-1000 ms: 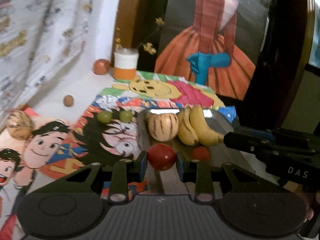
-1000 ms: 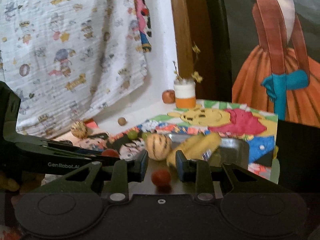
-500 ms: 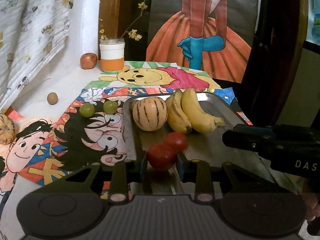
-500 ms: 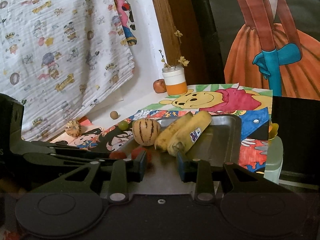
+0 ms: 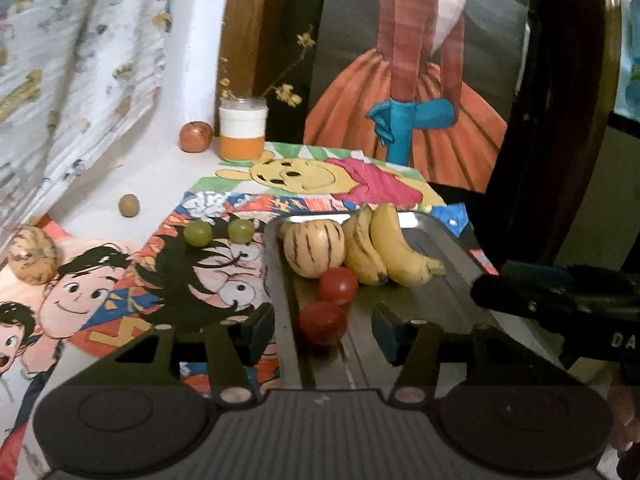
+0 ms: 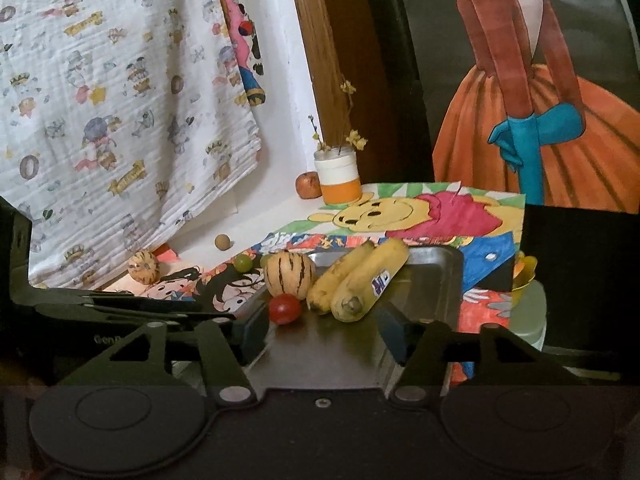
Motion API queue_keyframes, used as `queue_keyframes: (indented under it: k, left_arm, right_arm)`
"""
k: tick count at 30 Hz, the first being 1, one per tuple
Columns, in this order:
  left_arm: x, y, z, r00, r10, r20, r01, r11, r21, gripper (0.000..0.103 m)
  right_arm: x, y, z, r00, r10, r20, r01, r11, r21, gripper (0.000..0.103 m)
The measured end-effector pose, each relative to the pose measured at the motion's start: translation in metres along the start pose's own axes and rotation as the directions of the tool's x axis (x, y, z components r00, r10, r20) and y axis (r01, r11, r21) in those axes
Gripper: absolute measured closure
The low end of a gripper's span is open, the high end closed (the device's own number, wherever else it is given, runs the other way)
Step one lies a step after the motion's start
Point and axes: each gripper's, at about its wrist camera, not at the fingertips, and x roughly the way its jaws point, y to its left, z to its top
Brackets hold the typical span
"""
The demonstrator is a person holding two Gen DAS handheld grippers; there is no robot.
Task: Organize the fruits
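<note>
**A:** Working left to right in the left wrist view: we still had a striped melon (image 5: 33,255) at the left edge and two green grapes (image 5: 218,232) sitting on the cartoon mat (image 5: 120,280), all off the tray (image 5: 452,264). On the tray we already had the other striped melon (image 5: 314,247), two bananas (image 5: 384,248) and two tomatoes (image 5: 330,302).

**B:** Yep. Our left gripper (image 5: 322,328) was opening, and the near tomato (image 5: 322,322) sat between the pads with none pressing on it. Our right gripper (image 6: 322,330) was opening too, with nothing in it, only bare tray.

**A:** So we figured the trick was pulling straight back, no sideways nudge, since round tomatoes roll. Then grapes next, pinched softly.
</note>
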Motion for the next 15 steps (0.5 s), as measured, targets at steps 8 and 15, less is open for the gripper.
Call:
queue_keyframes:
  k: [8,15]
  left_arm:
    - [-0.046,0.019,0.003,0.997,0.038,0.074,-0.031,0.996,-0.089,0.014]
    - [-0.094,0.027,-0.001,0.986,0.046,0.158,-0.030,0.994,-0.102,0.000]
  right_arm:
    - [-0.038,0.018,0.010,0.998,-0.038,0.057,0.039,0.999,-0.021,0.016]
    - [-0.068,0.044,0.014,0.995,-0.049,0.084,0.050,0.999,-0.012,0.001]
